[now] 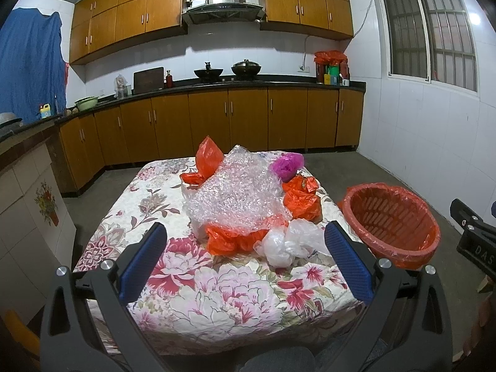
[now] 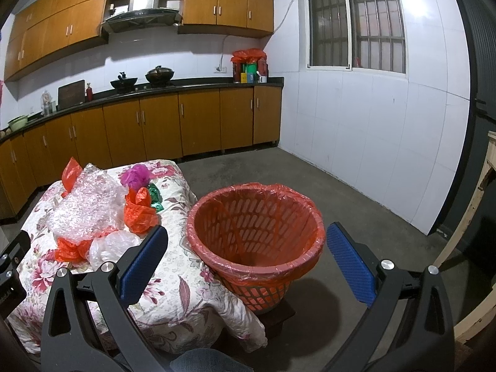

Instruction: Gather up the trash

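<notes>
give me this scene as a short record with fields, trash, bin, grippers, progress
surface: table under floral cloth
trash: bubble wrap, orange bags, clear bag, magenta ball, all on the cloth
bin: orange basket with a red liner, beside the table, looks empty
left gripper: jaws open, holding nothing
right gripper: jaws open, facing the basket
progress: nothing collected yet

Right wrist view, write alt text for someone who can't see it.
An open claw frames an empty red basket lined with a red bag, standing beside a floral-clothed table. Bubble wrap and crumpled plastic bags lie on the table.
</notes>
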Tool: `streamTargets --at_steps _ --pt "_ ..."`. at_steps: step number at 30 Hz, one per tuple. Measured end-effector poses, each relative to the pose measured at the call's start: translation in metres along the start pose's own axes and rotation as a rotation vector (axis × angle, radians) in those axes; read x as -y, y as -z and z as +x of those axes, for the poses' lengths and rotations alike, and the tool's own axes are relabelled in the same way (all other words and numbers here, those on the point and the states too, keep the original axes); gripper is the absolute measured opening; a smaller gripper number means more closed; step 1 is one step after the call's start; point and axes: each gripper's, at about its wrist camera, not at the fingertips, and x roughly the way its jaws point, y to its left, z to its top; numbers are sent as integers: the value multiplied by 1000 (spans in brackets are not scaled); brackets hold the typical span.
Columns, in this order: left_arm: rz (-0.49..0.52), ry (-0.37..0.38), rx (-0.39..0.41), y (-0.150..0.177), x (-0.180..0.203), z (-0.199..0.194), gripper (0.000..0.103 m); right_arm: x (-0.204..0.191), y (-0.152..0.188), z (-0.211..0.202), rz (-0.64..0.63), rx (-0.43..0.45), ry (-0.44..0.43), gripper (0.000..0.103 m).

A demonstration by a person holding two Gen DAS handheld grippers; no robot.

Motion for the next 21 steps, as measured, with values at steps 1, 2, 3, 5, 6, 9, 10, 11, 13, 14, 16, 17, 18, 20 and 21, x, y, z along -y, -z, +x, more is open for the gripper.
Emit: streamTargets --at_steps 1,2,3,5,6,9,10,11,13,14,16,17,18,20,21 --pt "0 0 0 0 0 0 99 -1 1 0 0 -2 1 101" --pt "0 -1 -1 1 1 1 99 -1 1 0 1 -4 1 101" --pt "0 -1 -1 1 1 1 99 -1 1 0 2 -5 1 101" --pt "-1 -5 -5 3 -2 7 99 -2 1 0 1 -4 -1 101" --pt "-7 -7 -12 2 -5 9 99 -3 0 2 -1 -5 -4 101" --pt "-14 -28 -17 3 -12 13 99 -6 -1 3 -16 -6 -13 101" --pt "-19 -40 -21 3 -16 16 99 -8 -1 4 -21 -7 -18 101" --pt "-25 -53 -27 3 -21 18 99 -11 -1 6 -27 -9 -27 101" --pt "-43 -76 -41 3 -31 24 99 -15 -2 9 -30 -14 -39 101" --pt "-55 -86 -49 3 -38 27 99 -16 -3 12 -27 -20 -50 101" --pt "-78 -112 -65 2 -51 34 99 -19 -4 18 -20 -36 -74 101" --pt "-87 -123 -70 1 -57 37 99 -22 -4 23 -18 -47 -90 101" --pt "-96 -135 -76 1 -64 41 99 -25 -4 26 -19 -54 -102 101" --pt "-110 -156 -83 1 -76 48 99 -34 -3 33 -31 -67 -131 101" --pt "-115 -166 -84 1 -81 51 99 -39 -3 36 -39 -69 -143 101"
